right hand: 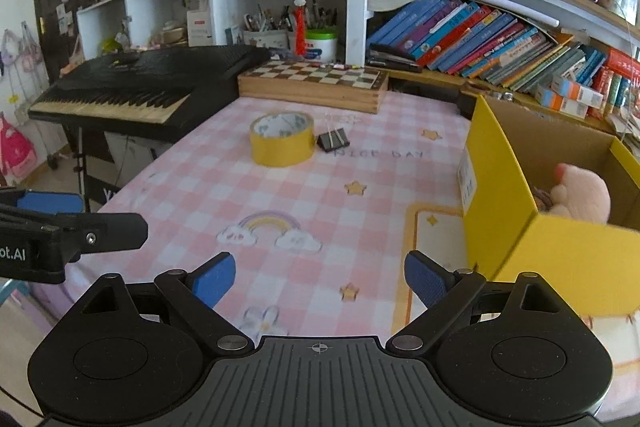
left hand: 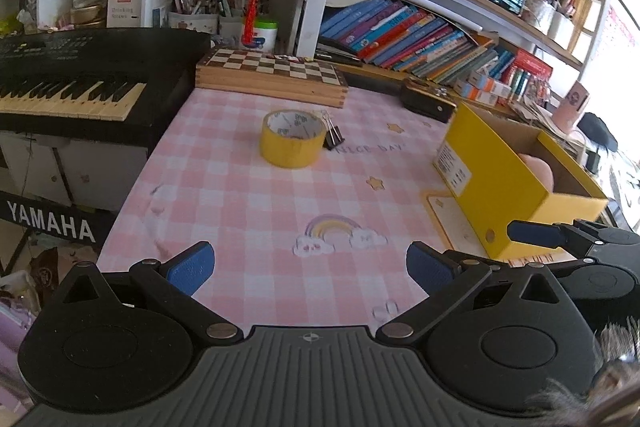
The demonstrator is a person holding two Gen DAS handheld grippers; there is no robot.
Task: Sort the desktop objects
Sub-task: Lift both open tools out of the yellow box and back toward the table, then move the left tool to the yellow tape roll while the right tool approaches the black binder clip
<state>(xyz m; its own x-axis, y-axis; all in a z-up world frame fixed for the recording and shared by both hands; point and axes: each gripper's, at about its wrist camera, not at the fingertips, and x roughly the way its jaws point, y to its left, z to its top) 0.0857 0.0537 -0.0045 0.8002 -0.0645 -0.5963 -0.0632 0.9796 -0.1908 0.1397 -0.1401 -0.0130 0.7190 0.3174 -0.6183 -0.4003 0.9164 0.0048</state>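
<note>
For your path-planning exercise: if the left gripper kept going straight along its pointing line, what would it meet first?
Probably the bare tablecloth, since the left gripper angles downward with open jaws. The tape roll lies farther along; depth is hard to judge.

Yellow box hides most of its contents

Ahead-right of the right hand-held gripper (right hand: 320,281), the yellow box (right hand: 504,195) walls conceal all but the top of a pink plush toy (right hand: 582,193); the box runs off the picture's right edge. Its side label (right hand: 466,183) is too small to read. Beyond the tape roll (right hand: 282,139), the binder clip (right hand: 332,141) is partly hidden.
</note>
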